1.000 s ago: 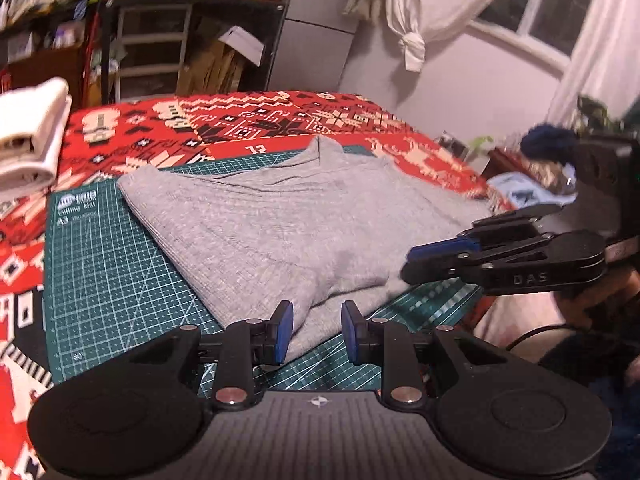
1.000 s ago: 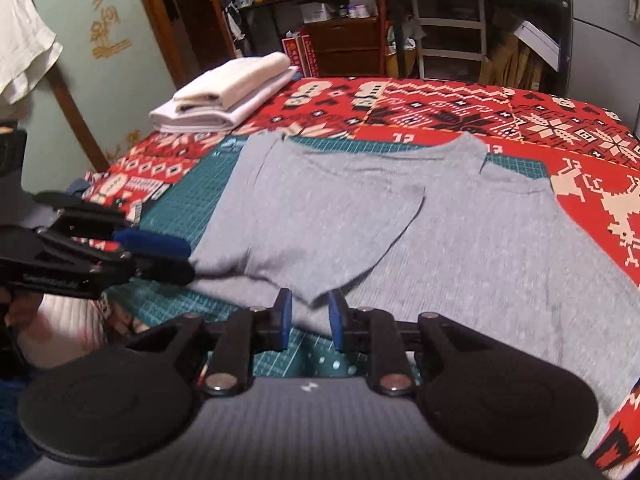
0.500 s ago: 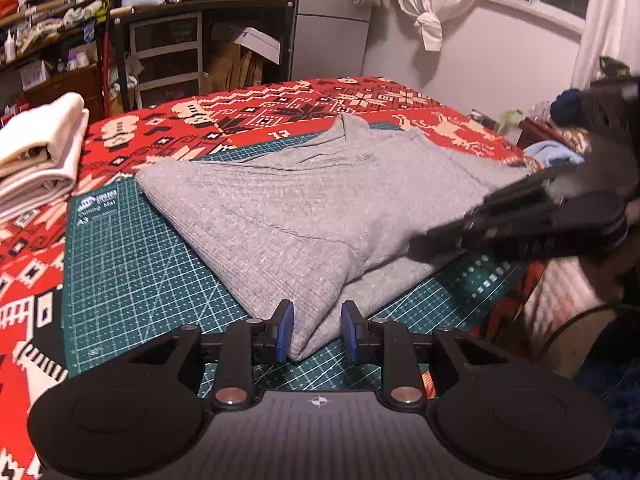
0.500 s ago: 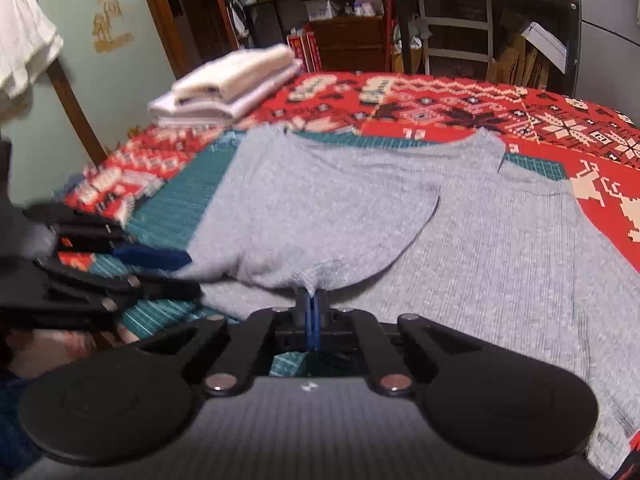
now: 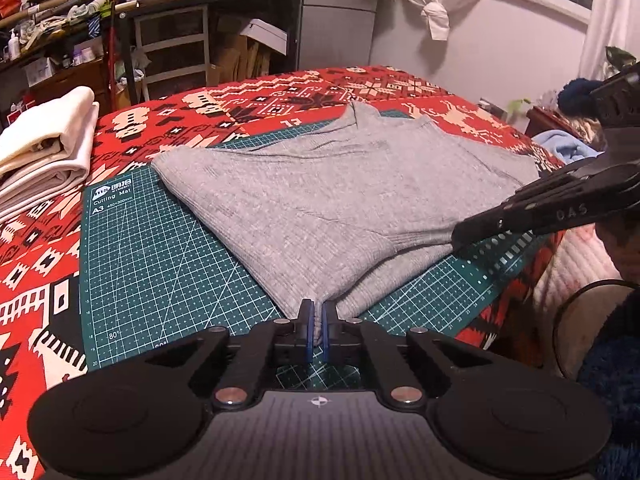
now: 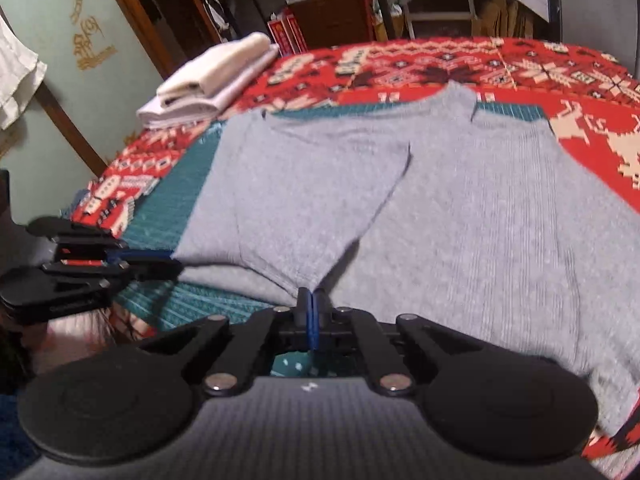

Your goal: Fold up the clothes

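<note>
Reading "Cutting Mat A3": green mat (image 5: 160,256)

Left of the grey shirt (image 5: 320,208) the green cutting mat (image 5: 152,264) lies bare, open for a gripper. Farther left, a stack of folded white cloths (image 5: 44,152) blocks the bed's corner.

Red, black and cream patterned cloth (image 5: 248,100) covers the bed. A dark green gridded cutting mat (image 5: 152,256) lies flat on it. Stack of folded white and cream towels (image 5: 44,148) at the cloth's left edge, beside the mat. Behind: cluttered black metal shelving (image 5: 168,36), grey cabinet (image 5: 336,12), knotted white curtain (image 5: 436,0).
</note>
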Available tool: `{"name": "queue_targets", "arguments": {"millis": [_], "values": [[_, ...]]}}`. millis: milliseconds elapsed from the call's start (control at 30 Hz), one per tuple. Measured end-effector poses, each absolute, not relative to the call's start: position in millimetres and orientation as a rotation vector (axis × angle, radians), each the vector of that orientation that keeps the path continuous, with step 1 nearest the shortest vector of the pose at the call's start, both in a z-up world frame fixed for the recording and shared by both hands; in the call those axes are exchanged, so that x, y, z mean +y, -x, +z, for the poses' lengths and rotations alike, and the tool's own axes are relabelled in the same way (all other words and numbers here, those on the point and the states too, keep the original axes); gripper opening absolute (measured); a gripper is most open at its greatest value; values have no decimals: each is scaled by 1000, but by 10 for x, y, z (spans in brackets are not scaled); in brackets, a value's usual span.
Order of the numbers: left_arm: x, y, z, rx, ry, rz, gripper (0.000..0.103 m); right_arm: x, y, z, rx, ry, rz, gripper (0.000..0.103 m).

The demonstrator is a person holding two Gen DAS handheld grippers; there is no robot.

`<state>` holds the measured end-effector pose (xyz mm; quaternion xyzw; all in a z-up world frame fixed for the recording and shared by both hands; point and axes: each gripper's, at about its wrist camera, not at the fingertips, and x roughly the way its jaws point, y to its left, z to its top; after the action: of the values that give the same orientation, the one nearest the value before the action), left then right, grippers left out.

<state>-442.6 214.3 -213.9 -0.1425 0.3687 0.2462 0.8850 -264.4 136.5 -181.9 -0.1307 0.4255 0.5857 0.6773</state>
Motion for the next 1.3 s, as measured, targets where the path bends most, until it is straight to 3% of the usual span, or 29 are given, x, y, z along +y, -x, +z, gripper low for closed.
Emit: {"name": "queue_targets", "arguments": {"millis": [267, 433, 500, 633, 1133, 1300], "values": [[2163, 4599, -1956, 687, 393, 487, 14, 1231, 2605, -1713, 958, 258, 1307, 1], [2391, 4634, -1872, 535, 554, 453, 13, 1389, 2757, -1489, 847, 288, 1383, 2], [2519, 4569, -1966, 526, 622, 453, 5, 1548, 2852, -1446, 800, 317, 1422, 2], [2607, 4482, -2192, 551, 732, 459, 5, 1915, 3059, -1497, 758, 378, 1479, 2], [2403, 4538, -2268, 607, 686, 500, 6, 1838, 3336, -1838, 754, 488, 1475, 4], [2313, 4514, -2118, 592, 612, 512, 16, 1774, 3259, -1688, 720, 411, 1452, 4]]}}
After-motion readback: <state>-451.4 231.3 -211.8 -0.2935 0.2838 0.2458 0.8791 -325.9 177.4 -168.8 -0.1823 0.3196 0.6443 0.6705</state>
